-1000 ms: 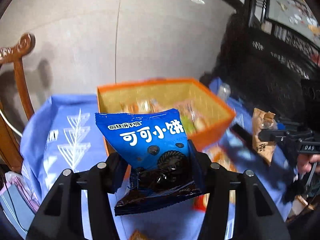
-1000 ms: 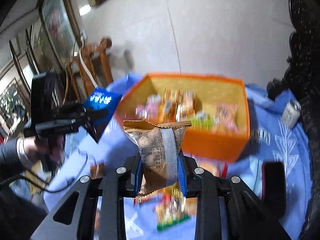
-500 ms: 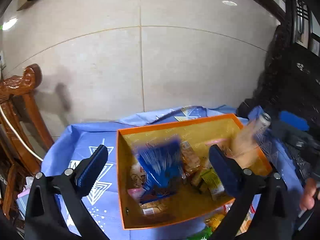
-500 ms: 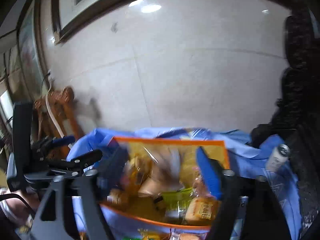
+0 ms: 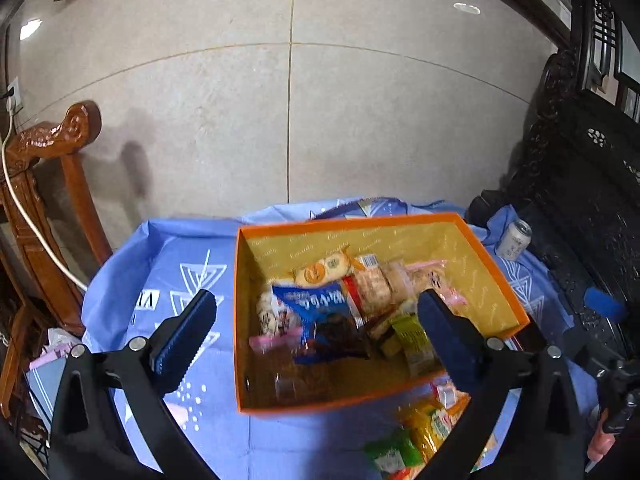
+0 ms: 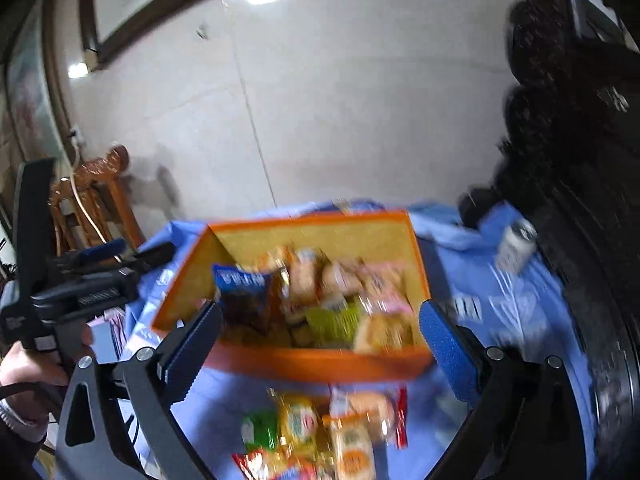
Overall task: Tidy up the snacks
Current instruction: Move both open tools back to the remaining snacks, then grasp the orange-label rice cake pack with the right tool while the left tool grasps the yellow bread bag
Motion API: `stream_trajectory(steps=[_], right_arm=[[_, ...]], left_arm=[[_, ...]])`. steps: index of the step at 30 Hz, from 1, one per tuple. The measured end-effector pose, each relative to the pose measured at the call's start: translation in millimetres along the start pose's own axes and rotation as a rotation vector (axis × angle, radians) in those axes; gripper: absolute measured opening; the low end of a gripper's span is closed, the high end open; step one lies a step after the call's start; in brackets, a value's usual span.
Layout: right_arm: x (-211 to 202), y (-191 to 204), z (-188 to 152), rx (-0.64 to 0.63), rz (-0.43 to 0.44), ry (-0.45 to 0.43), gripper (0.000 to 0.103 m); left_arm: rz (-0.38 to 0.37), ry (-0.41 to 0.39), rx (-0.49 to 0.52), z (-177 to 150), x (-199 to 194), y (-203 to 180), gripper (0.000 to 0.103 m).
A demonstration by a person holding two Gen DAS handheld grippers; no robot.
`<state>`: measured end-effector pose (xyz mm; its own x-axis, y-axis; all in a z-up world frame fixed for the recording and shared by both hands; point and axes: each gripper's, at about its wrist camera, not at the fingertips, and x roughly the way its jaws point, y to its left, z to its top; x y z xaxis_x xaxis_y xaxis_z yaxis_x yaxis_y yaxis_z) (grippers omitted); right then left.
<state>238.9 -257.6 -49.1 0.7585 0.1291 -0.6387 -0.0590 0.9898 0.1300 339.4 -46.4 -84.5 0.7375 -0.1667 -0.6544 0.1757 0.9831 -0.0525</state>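
An orange box (image 5: 352, 222) (image 6: 312, 360) with a yellow lining stands on the blue cloth and holds several snack packets. Among them, at its left, lies a blue cocoa-biscuit packet (image 5: 308, 304) (image 6: 240, 284). My left gripper (image 5: 316, 304) hangs over the box, jaws wide apart and empty. The right wrist view shows it at the left (image 6: 132, 252), held by a hand. My right gripper (image 6: 322, 314) hovers before the box's near wall. Its jaws are opening and nothing is between them. Loose packets (image 6: 320, 432) (image 5: 424, 428) lie on the cloth in front of the box.
A drink can (image 5: 514, 238) (image 6: 516, 244) stands on the cloth right of the box. A carved wooden chair (image 5: 52, 160) is at the left, dark carved furniture (image 5: 580, 200) at the right. A tiled wall rises behind the table. Bare cloth (image 5: 160, 256) lies left of the box.
Both grippers have opened and let go: the blue packet and the brown packet dropped into the orange box. Both grippers rose and now look down on the box.
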Motion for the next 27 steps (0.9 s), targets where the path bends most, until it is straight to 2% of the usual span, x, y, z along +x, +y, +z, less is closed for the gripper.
stream_trajectory(steps=[3,6,7,9,11,13,16,20,25,26,27], right_arm=[[-9,-7,-25,-0.038,0.009,0.031,0.099],[-17,-20,-63,-0.034,0.174,0.034,0.099],[-15,-23,-75,-0.04,0.18,0.062,0.099],[-6,-22,-92,-0.081,0.132,0.142,0.099],[10,-20,-109,-0.118,-0.005,0.241,0.099],[24,-22,-117,-0.104,-0.002,0.297,0.099],[42,-24,-124,-0.09,-0.028,0.315,0.098],[72,-37,-130,-0.047,-0.022,0.367,0.085],[98,-45,-139,-0.019,0.022,0.425,0.075],[102,-46,-141,-0.015,0.034,0.435,0.065],[105,-46,-142,-0.011,0.052,0.443,0.045]], left_arm=[[-0.008,0.012,-0.013,-24,-7,1,0.099],[-0.027,0.053,-0.025,-56,-7,4,0.099],[-0.036,0.075,-0.031,-69,-7,5,0.099],[-0.045,0.111,-0.032,-91,-6,6,0.099],[-0.054,0.148,-0.025,-111,-6,6,0.099],[-0.058,0.179,-0.014,-125,-7,5,0.099],[-0.051,0.216,0.002,-141,-8,3,0.099],[-0.054,0.23,0.004,-149,-10,3,0.099],[-0.071,0.233,0.008,-148,-8,-2,0.099],[-0.075,0.236,0.012,-147,-6,-5,0.099],[-0.079,0.238,0.015,-145,-4,-7,0.099]])
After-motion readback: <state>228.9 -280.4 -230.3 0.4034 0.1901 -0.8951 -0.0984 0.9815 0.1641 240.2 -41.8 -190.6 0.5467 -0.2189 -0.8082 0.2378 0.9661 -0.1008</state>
